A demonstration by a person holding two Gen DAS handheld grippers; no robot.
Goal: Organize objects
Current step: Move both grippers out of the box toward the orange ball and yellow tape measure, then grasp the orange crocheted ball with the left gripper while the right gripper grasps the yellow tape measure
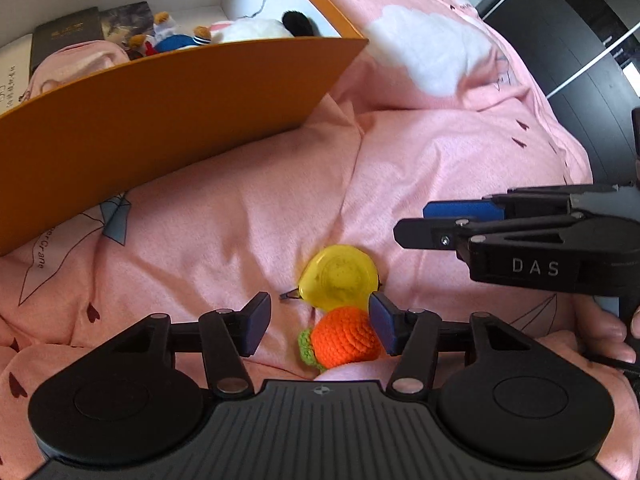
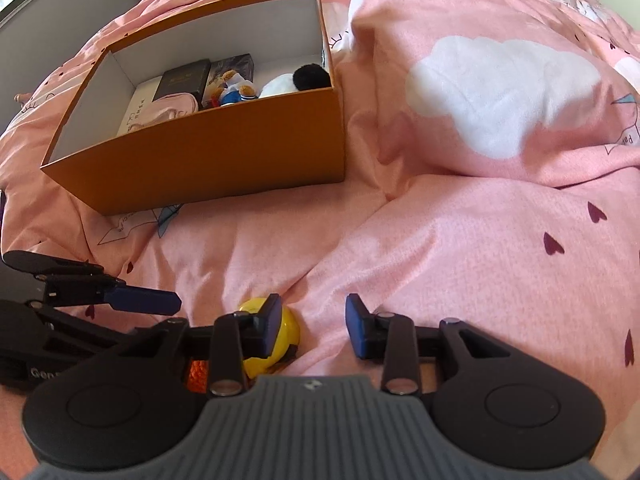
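A crocheted orange toy (image 1: 345, 336) with a green leaf lies on the pink bedspread beside a yellow round toy (image 1: 340, 280). My left gripper (image 1: 318, 322) is open, its fingers either side of the orange toy, right pad close to it. My right gripper (image 2: 314, 330) is open and empty; its left finger (image 2: 272, 326) overlaps the yellow toy (image 2: 286, 340), and a sliver of the orange toy (image 2: 197, 374) shows behind it. It also shows in the left wrist view (image 1: 424, 220) at the right.
An open orange cardboard box (image 2: 240, 152) sits on the bed to the far left, holding books, a pink pouch, plush toys. It also fills the upper left of the left wrist view (image 1: 160, 112). A pink pillow (image 2: 500, 92) with a white cloud lies to the right.
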